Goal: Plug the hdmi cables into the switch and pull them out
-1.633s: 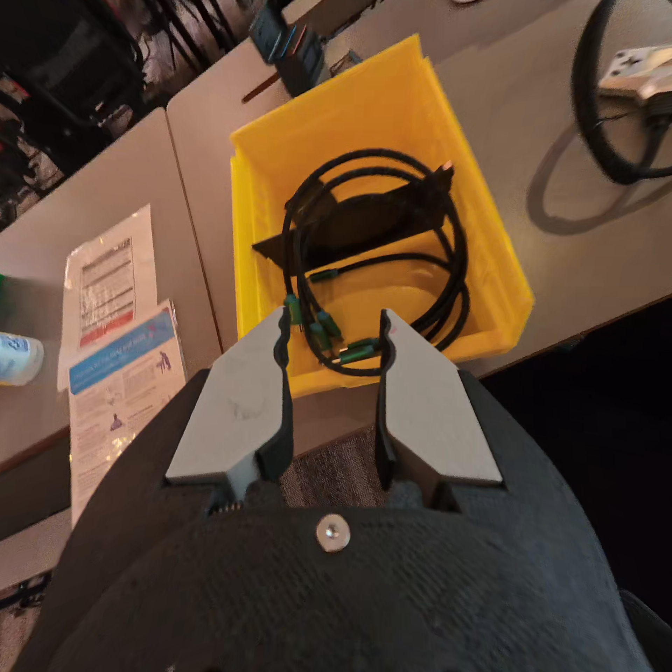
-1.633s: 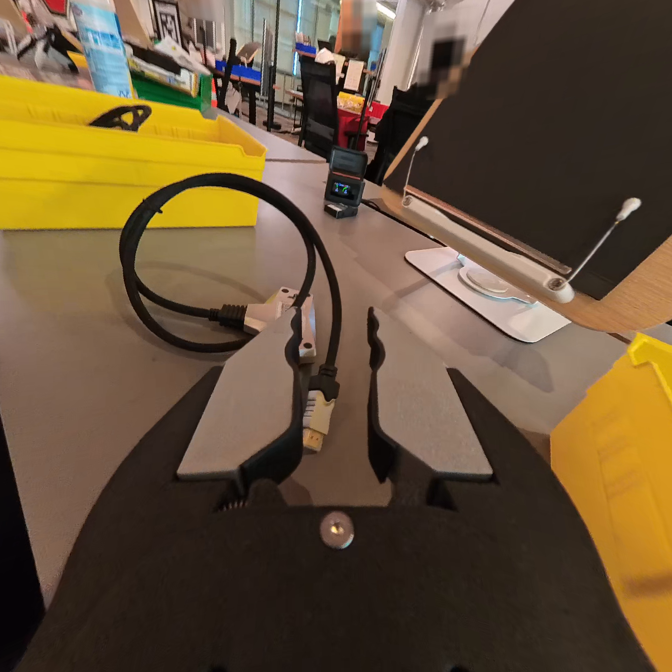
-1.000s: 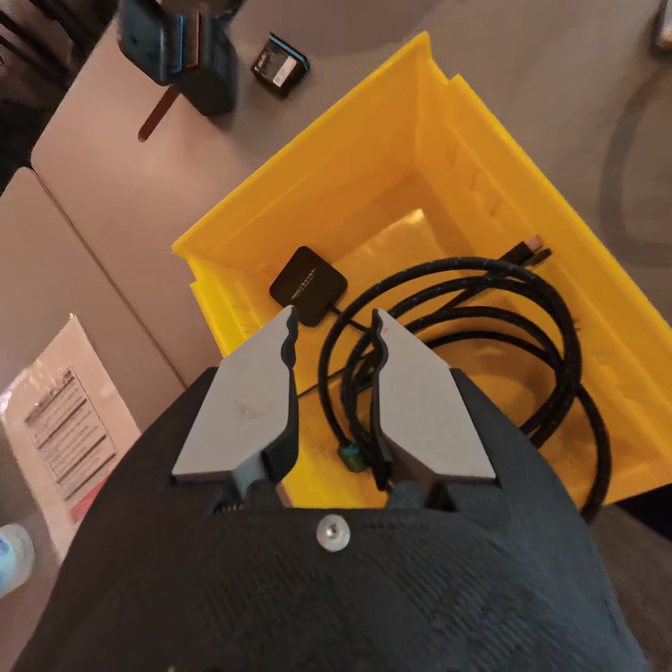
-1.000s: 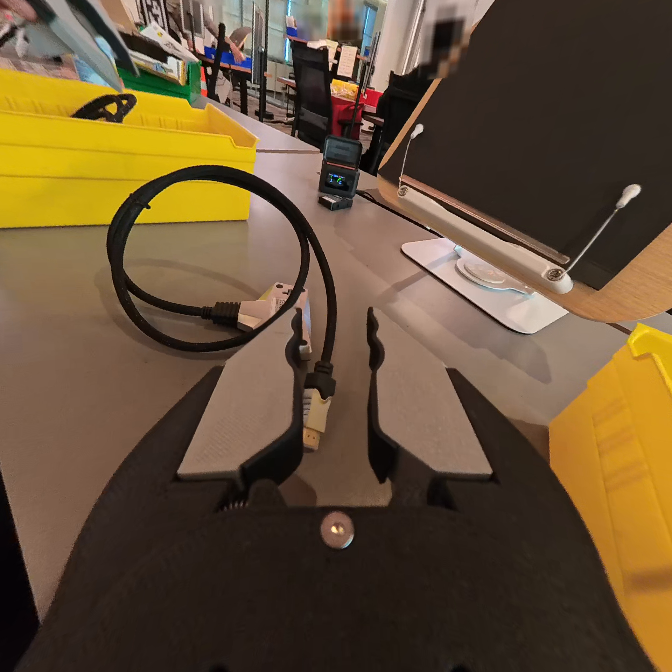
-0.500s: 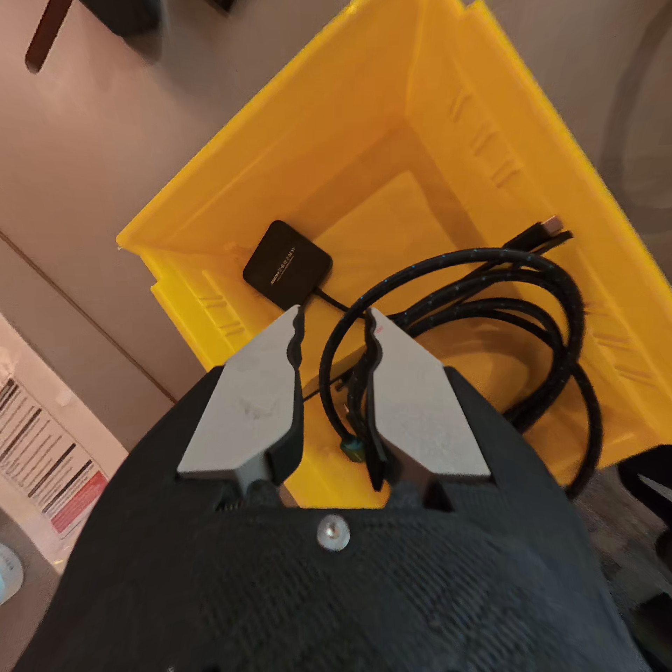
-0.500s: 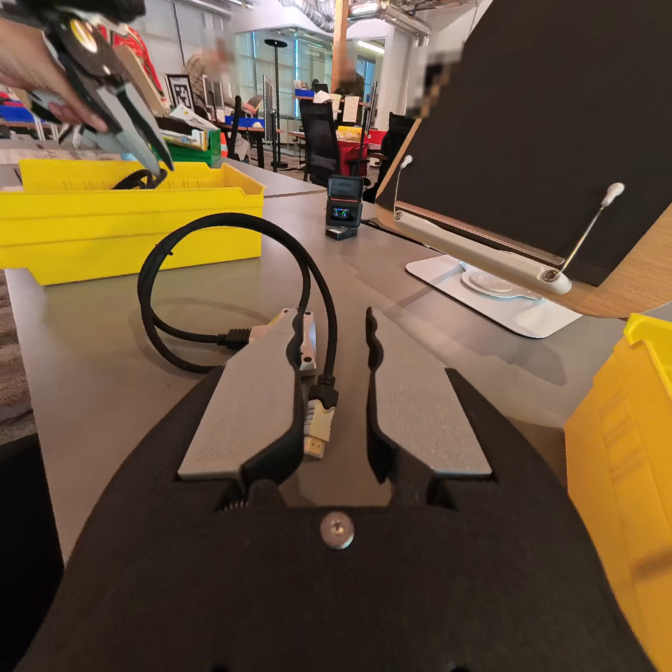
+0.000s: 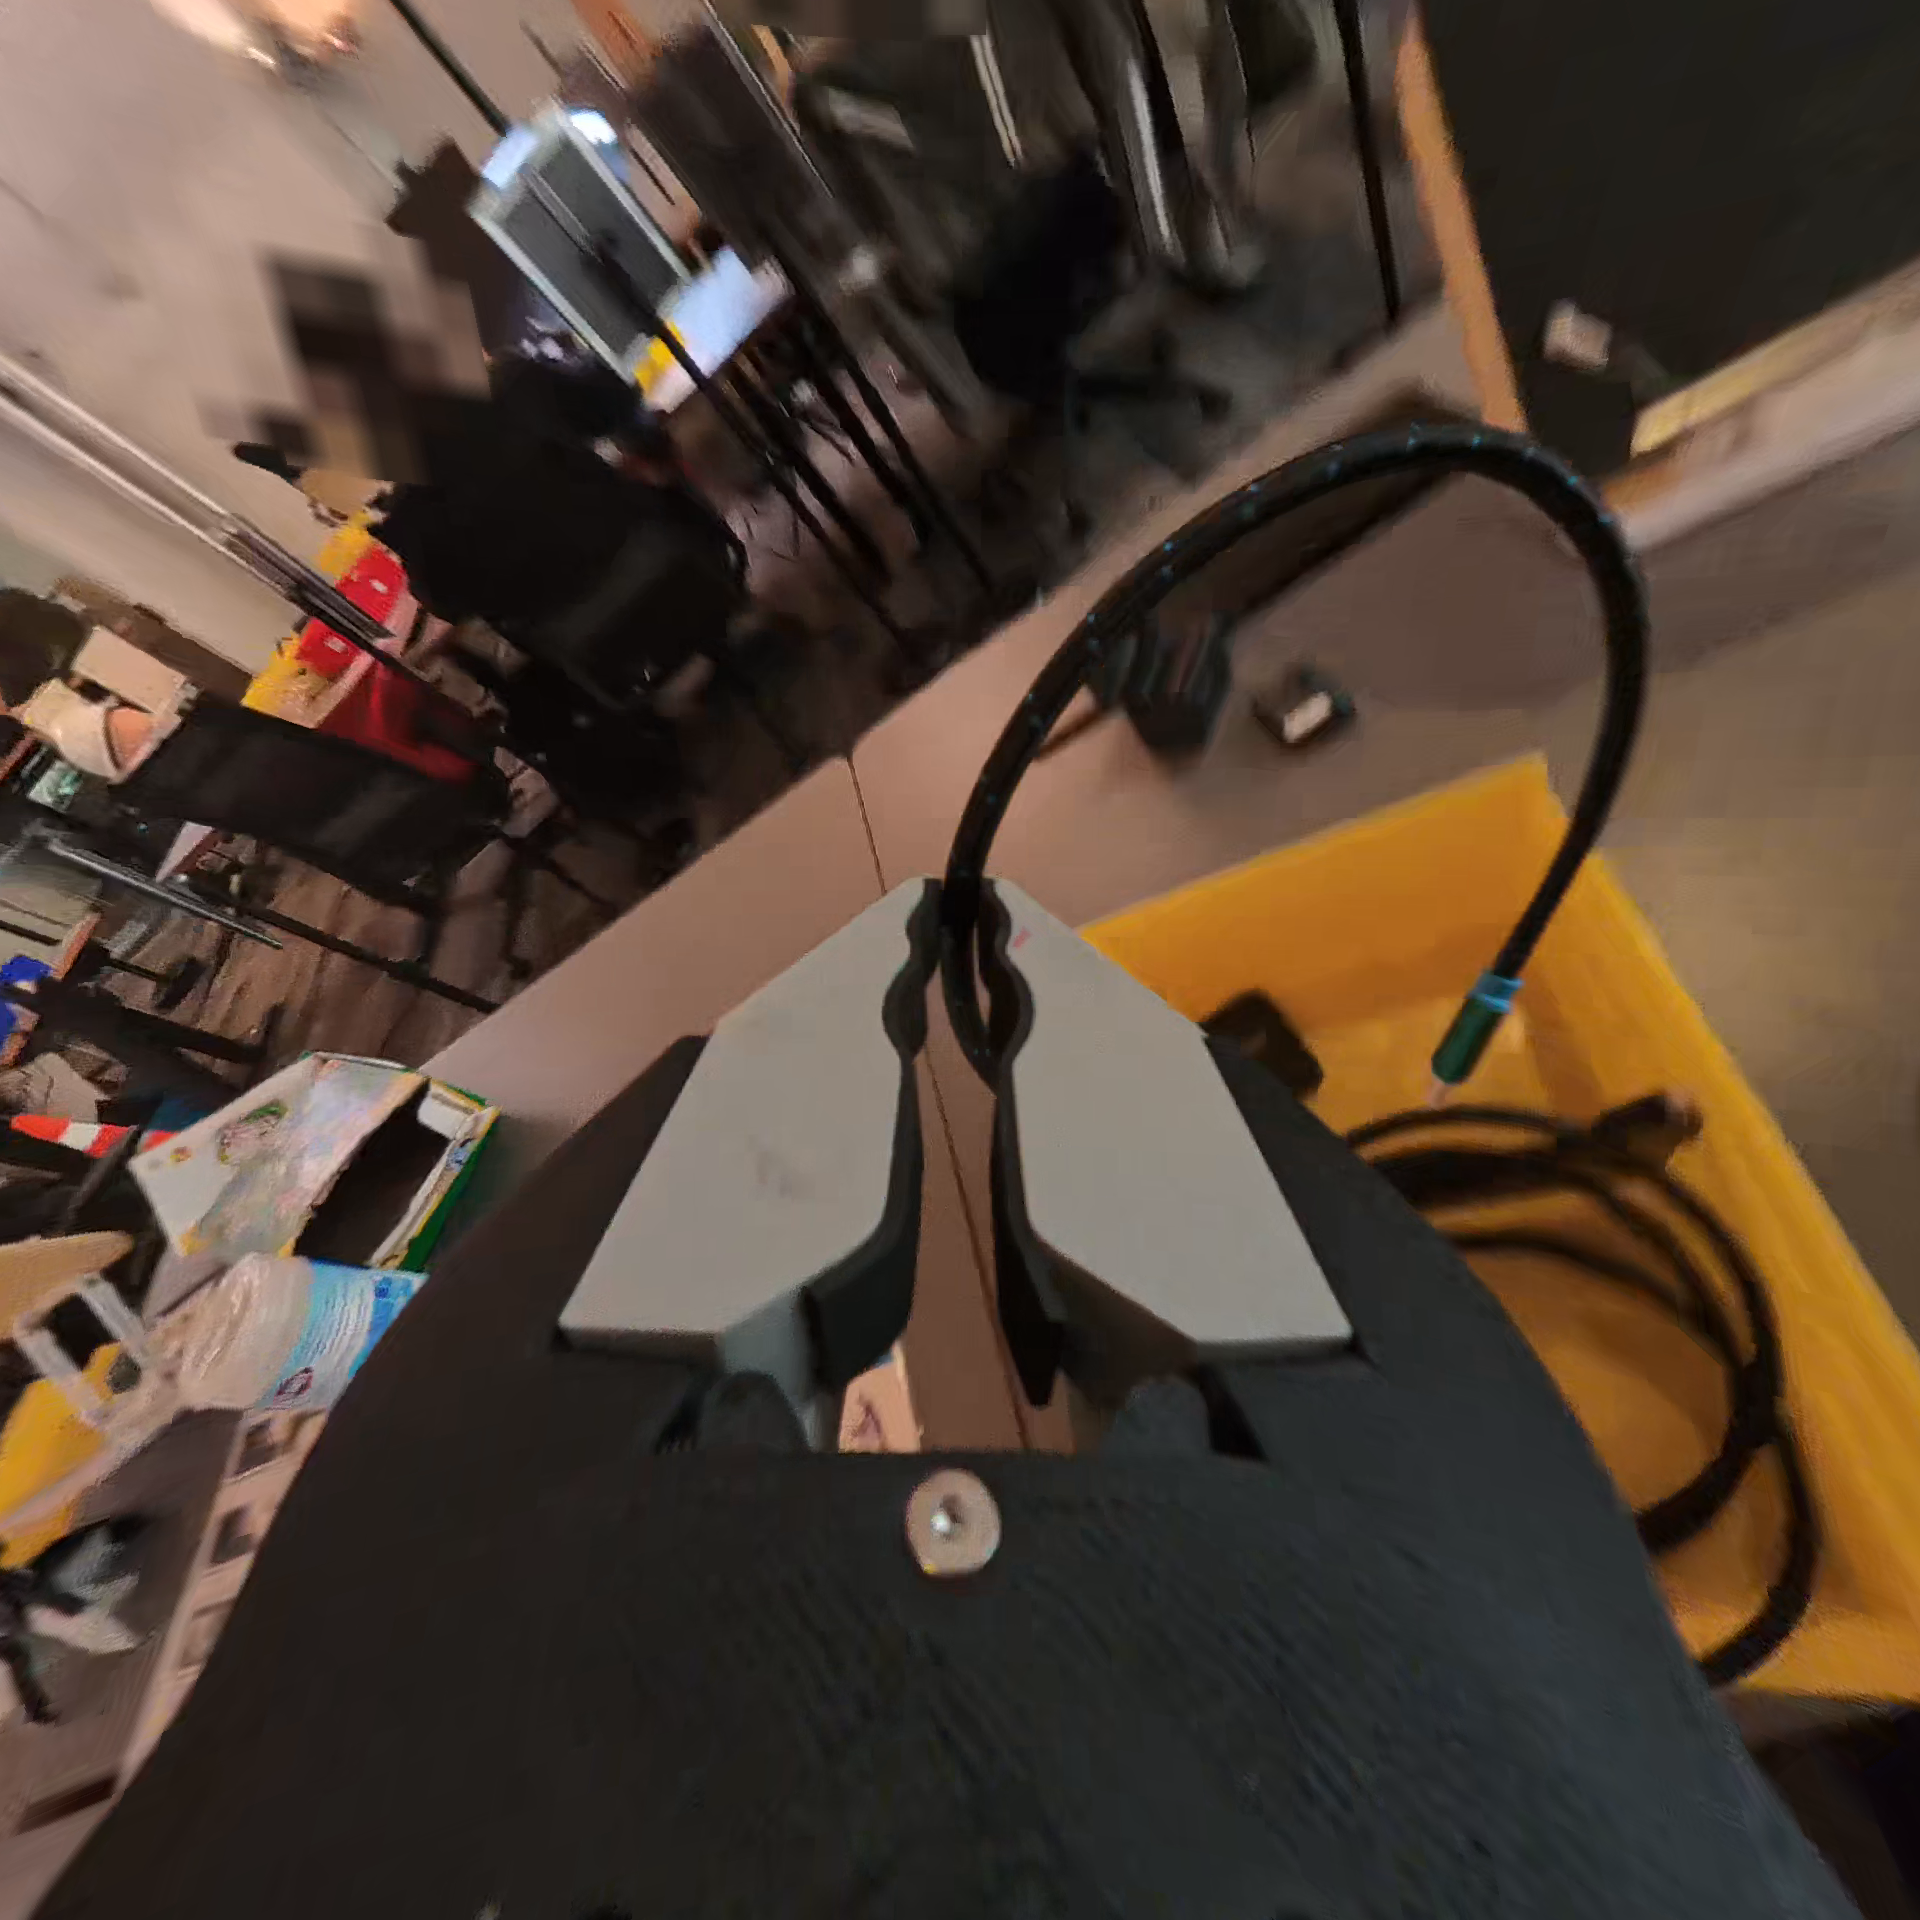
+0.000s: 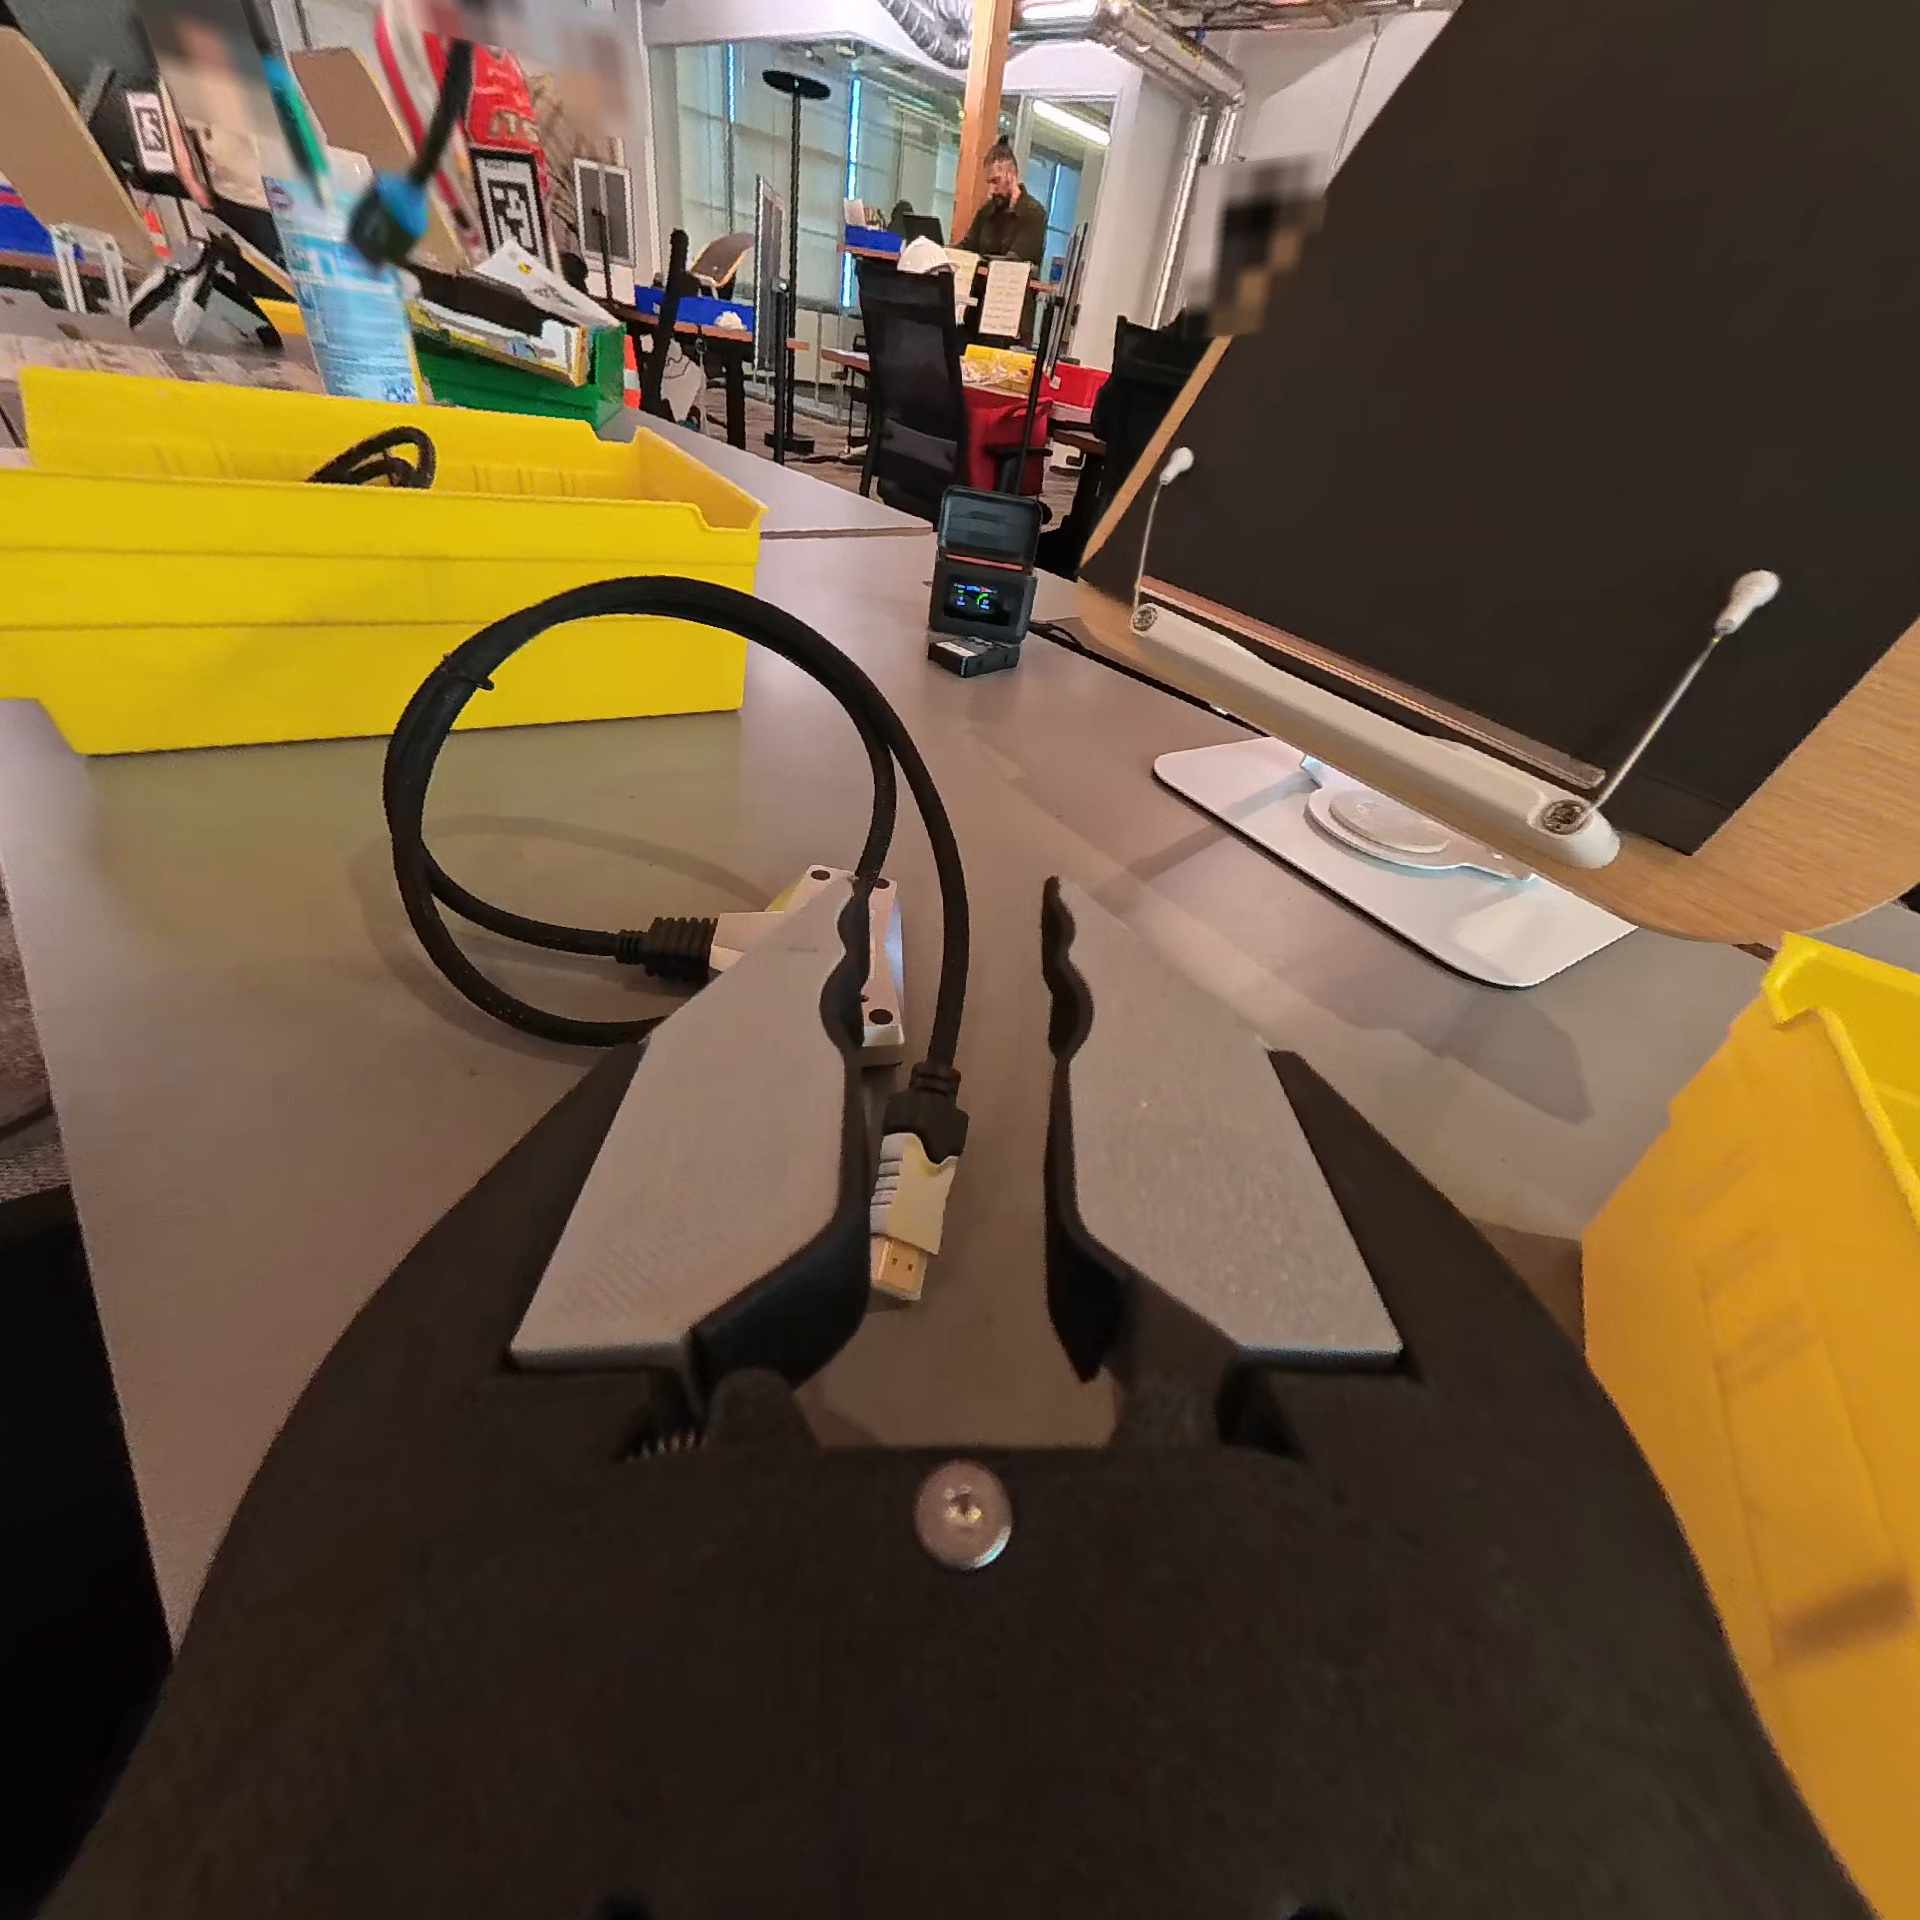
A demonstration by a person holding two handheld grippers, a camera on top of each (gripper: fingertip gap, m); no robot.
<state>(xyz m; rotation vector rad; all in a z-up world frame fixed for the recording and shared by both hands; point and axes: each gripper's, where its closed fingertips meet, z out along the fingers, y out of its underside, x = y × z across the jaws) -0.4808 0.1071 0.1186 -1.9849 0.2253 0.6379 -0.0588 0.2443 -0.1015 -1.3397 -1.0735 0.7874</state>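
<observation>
My left gripper [image 7: 961,904] is shut on a black braided HDMI cable [image 7: 1299,499]. The cable arches up and right and hangs down to a green plug [image 7: 1473,1031] above the yellow bin [image 7: 1704,1174]. My right gripper [image 8: 951,904] is open, low over the grey table. A second black cable [image 8: 665,613] loops in front of it, and its white and gold plug [image 8: 914,1195] lies free between the fingers. That cable's other plug [image 8: 675,940] meets the silver switch [image 8: 878,966], which is partly hidden behind my left finger.
More coiled cables [image 7: 1621,1247] and a small black box [image 7: 1257,1039] lie in the bin, which also shows at the back left [image 8: 364,582]. Another yellow bin [image 8: 1766,1351] stands close on the right. A tilted board stand [image 8: 1455,790] and a small screened device [image 8: 982,582] stand behind. Tip to tip, the grippers are about 50 centimetres apart.
My left gripper has shut on the braided cable and lifted it out of the bin, swinging up towards the room. The right gripper has stayed open over the plug, barely moving.
</observation>
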